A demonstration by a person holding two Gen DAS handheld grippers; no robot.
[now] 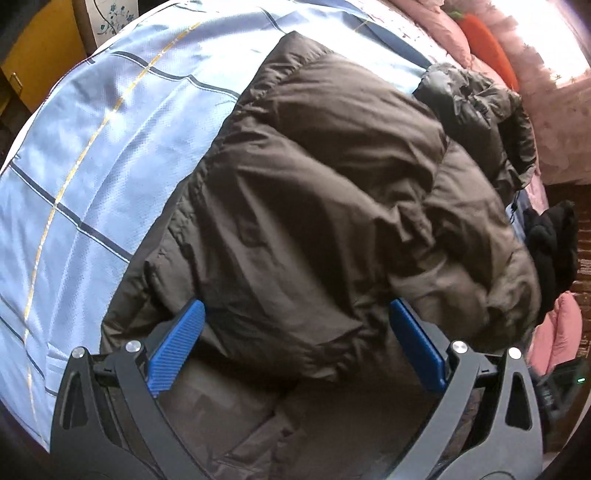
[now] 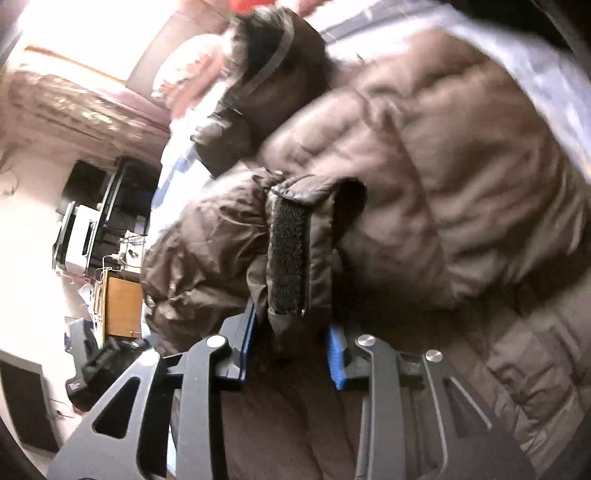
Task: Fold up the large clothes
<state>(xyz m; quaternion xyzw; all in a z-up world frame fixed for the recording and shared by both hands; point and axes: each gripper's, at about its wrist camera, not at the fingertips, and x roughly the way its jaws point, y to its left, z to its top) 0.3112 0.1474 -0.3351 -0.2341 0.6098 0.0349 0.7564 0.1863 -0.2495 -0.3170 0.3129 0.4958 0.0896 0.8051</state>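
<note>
A large dark brown puffer jacket (image 1: 314,192) lies on a light blue checked bed sheet (image 1: 110,155). My left gripper (image 1: 295,310) is open, its blue pads wide apart just over the jacket's near part, holding nothing. In the right wrist view my right gripper (image 2: 291,332) is shut on the jacket's sleeve cuff (image 2: 291,258), which has a black velcro strip, and holds it lifted over the jacket body (image 2: 443,166). The hood (image 2: 266,74) lies further away. The view is blurred.
Pink bedding (image 1: 461,33) and an orange carrot plush (image 1: 491,48) lie at the bed's far end. A black garment (image 1: 550,243) sits at the right edge. A yellow cabinet (image 1: 33,48) stands left. Shelves and a wooden box (image 2: 122,306) stand beside the bed.
</note>
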